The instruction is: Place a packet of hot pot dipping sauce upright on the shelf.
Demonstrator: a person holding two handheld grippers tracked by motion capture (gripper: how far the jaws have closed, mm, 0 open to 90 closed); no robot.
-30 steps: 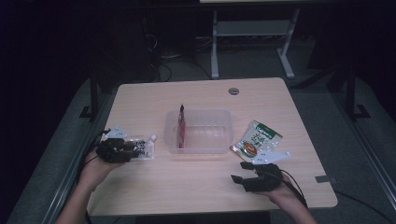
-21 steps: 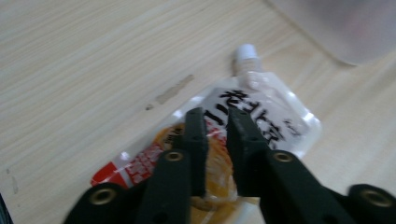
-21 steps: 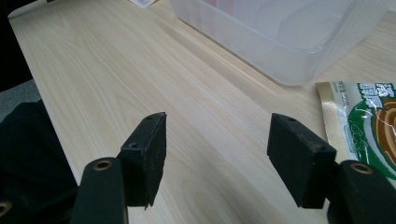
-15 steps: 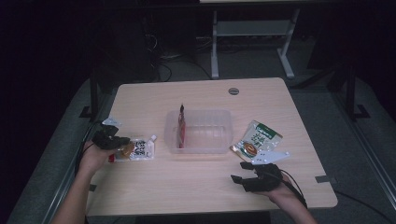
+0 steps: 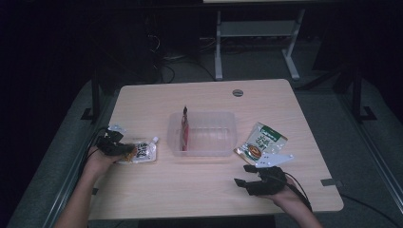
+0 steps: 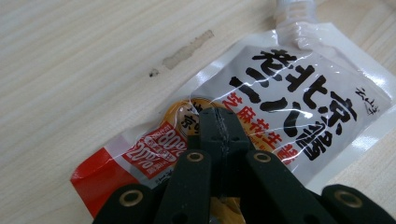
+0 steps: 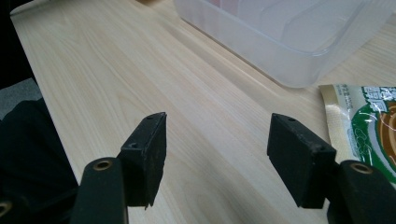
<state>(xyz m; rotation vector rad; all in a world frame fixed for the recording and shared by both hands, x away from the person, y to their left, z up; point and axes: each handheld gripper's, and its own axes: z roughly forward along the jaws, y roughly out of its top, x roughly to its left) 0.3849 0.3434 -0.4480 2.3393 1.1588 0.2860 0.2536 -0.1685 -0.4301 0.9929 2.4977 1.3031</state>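
A white and red spouted pouch [image 5: 143, 151] [image 6: 299, 93] with black lettering lies flat near the table's left edge. My left gripper [image 5: 128, 151] [image 6: 219, 119] sits at its left end, jaws pressed together and pinching the pouch's film. My right gripper [image 5: 242, 175] [image 7: 217, 154] rests on the table near the front right, jaws open with bare wood between them. A green snack packet [image 5: 262, 142] [image 7: 369, 126] lies just beyond it to the right.
A clear plastic container [image 5: 204, 151] [image 7: 289, 51] stands mid-table with a red packet [image 5: 184, 127] upright against its left wall. A round cable hole [image 5: 238, 92] is at the far edge. The wooden table [image 5: 190, 190] has dark floor on all sides.
My left gripper has slid a little left over the pouch and lowered, and its jaws have closed onto the pouch. The right gripper has stayed where it was.
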